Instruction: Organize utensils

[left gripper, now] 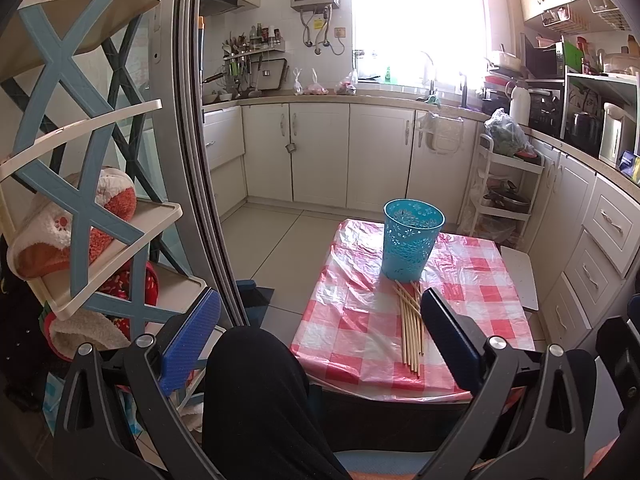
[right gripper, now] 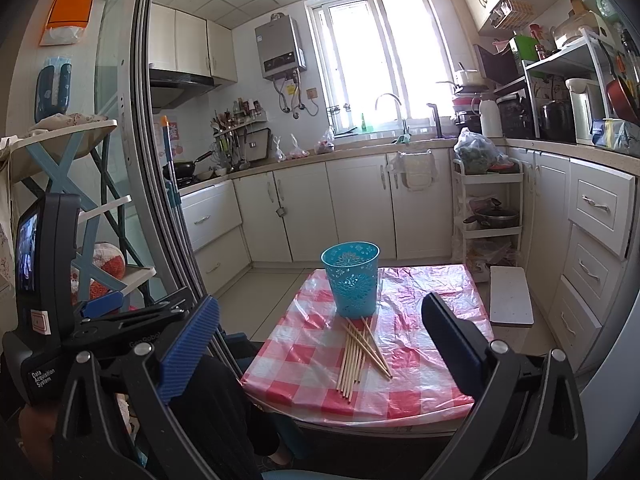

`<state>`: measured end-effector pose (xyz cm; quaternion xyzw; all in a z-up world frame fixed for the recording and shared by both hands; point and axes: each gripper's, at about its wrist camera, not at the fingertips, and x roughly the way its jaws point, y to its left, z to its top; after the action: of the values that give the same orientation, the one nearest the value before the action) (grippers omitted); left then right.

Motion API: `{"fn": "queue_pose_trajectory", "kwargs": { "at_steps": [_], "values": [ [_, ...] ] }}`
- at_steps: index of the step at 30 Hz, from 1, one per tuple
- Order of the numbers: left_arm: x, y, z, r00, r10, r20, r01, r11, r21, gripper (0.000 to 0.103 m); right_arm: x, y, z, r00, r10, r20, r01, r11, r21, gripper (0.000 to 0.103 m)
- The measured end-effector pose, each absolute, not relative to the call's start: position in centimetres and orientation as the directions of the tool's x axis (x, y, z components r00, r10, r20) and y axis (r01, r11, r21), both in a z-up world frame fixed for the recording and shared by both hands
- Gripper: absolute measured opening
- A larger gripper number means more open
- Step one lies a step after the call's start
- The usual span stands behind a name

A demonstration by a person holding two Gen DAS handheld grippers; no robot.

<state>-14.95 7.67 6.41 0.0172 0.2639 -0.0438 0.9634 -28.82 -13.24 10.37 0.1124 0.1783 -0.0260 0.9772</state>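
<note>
Both grippers are spread wide and grasp nothing. The left gripper (left gripper: 320, 336) hangs short of the table, its blue ribbed finger (left gripper: 192, 340) over by the shelf rack and the dark one over the near right part of the cloth; a black-clad knee (left gripper: 256, 392) rises between them, in front of the table's near edge. The right gripper (right gripper: 320, 340) is likewise held back from the table, fingers parted to either side of the chopsticks (right gripper: 360, 354) as seen from its camera, touching none.

Those chopsticks lie loose in a rough bundle on the red-and-white checked tablecloth (right gripper: 304, 364), a couple crossing the rest at an angle, their far ends just at the foot of the turquoise perforated basket (right gripper: 352, 282). It stands upright toward the table's far edge.

A white board (right gripper: 511, 294) sits just beside the table on the right, with a white tiered trolley (right gripper: 488, 200) beyond it against the cabinets. A sliding-door frame (left gripper: 200, 184) and a blue-and-cream shelf rack (left gripper: 76, 216) holding plush slippers crowd the left.
</note>
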Motion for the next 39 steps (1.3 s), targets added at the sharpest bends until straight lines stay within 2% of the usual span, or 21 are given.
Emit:
{"fn": "queue_pose_trajectory", "kwargs": {
  "at_steps": [9,12,17,21,22,23,24,26,29,31,36,39],
  "values": [
    [-14.5,7.2,6.3,0.849,-0.084,-0.521,0.106,0.994,0.012,0.097,-28.0,-12.2,9.7,0.927,-0.017,-0.374,0.076,0.987,0.145,0.098],
    [-13.0,7.0,5.3,0.830,-0.085,-0.552,0.109,0.994,0.010,0.097,-26.8,-12.9,9.0,0.920,-0.014,-0.391,0.072,0.989,0.132,0.098],
    [-9.0,6.5,1.7,0.747,-0.086,-0.659,0.121,0.993,0.008,0.097,-21.6,-17.0,3.2,0.829,-0.010,-0.559,0.137,0.973,0.186,0.098],
    [-5.9,5.7,-1.5,0.682,-0.078,-0.727,0.128,0.992,0.014,0.097,-15.4,-19.3,-2.7,0.747,0.010,-0.664,0.135,0.977,0.166,0.096],
    [-5.2,5.4,-2.2,0.669,-0.080,-0.739,0.131,0.991,0.011,0.096,-13.6,-19.8,-4.4,0.714,0.035,-0.699,0.126,0.976,0.177,0.089],
    [-4.4,5.2,-2.8,0.657,-0.083,-0.749,0.135,0.991,0.008,0.096,-11.8,-20.2,-5.8,0.690,0.045,-0.722,0.118,0.978,0.174,0.075],
    [-3.4,4.8,-3.4,0.641,-0.091,-0.763,0.143,0.990,0.002,0.096,-10.0,-20.7,-6.9,0.687,0.041,-0.725,0.108,0.982,0.158,0.071],
    [-1.8,4.2,-4.6,0.617,-0.102,-0.780,0.150,0.989,-0.011,0.096,-6.9,-21.3,-9.7,0.629,0.084,-0.773,0.098,0.978,0.186,0.054],
    [0.6,3.3,-6.0,0.586,-0.122,-0.801,0.146,0.988,-0.044,0.096,-3.0,-21.7,-12.4,0.573,0.131,-0.809,0.071,0.975,0.209,0.041],
    [2.4,2.6,-7.2,0.557,-0.140,-0.819,0.144,0.987,-0.071,0.096,-0.8,-21.6,-13.5,0.550,0.125,-0.826,0.040,0.984,0.175,0.035],
    [5.7,0.1,-9.9,0.508,-0.151,-0.848,0.151,0.985,-0.085,0.096,2.9,-22.2,-15.7,0.490,0.098,-0.866,-0.011,0.994,0.105,0.027],
    [7.6,-1.3,-11.5,0.469,-0.169,-0.867,0.151,0.982,-0.109,0.096,3.8,-22.8,-16.9,0.469,0.104,-0.877,-0.012,0.994,0.111,0.014]
  ]
}}
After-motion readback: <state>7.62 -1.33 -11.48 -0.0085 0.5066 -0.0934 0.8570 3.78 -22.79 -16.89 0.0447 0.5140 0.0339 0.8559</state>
